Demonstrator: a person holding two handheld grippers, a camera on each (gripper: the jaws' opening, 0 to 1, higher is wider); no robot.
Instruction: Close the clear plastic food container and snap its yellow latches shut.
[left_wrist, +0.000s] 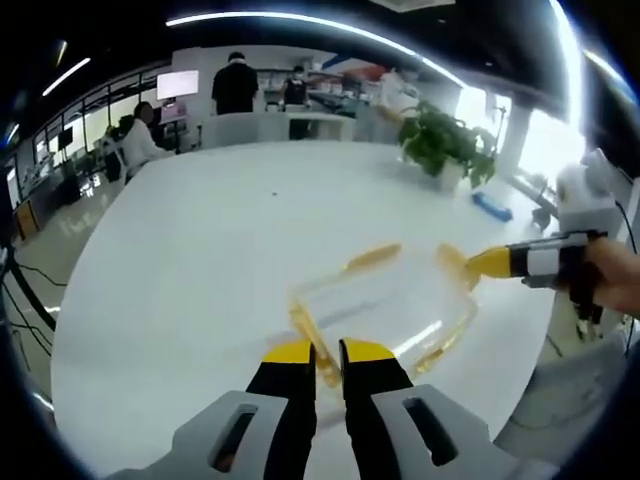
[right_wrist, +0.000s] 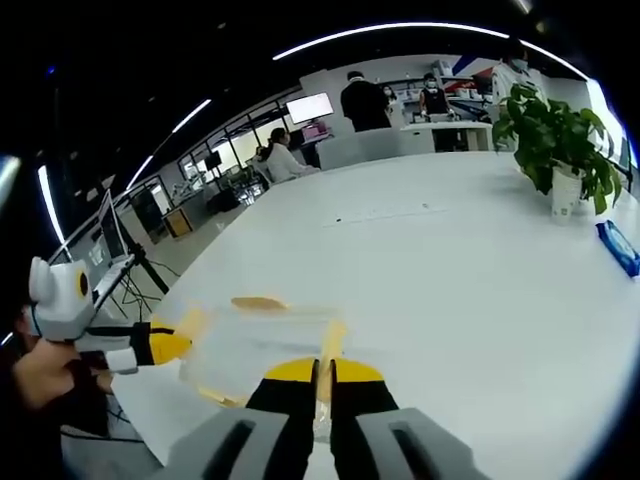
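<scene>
left gripper view: left gripper (left_wrist: 327, 352) at 6 o'clock, jaws nearly together and pinching a yellow latch (left_wrist: 303, 333) on the near edge of the clear container (left_wrist: 385, 310), which sits lid-down on the white table (left_wrist: 200, 260) just past the tips; right gripper (left_wrist: 478, 265) in from 3 o'clock, tip touching the far-right latch, cannot tell if clenched. right gripper view: right gripper (right_wrist: 321, 372) at 6 o'clock, jaws clenched on a latch (right_wrist: 329, 350) at the container's (right_wrist: 255, 345) near edge, left gripper (right_wrist: 172, 344) at 9 o'clock against the opposite side. potted plant (right_wrist: 556, 140) at 2 o'clock, blue pack (right_wrist: 620, 247) at 3 o'clock, people (right_wrist: 365, 100) at desks at 12.
</scene>
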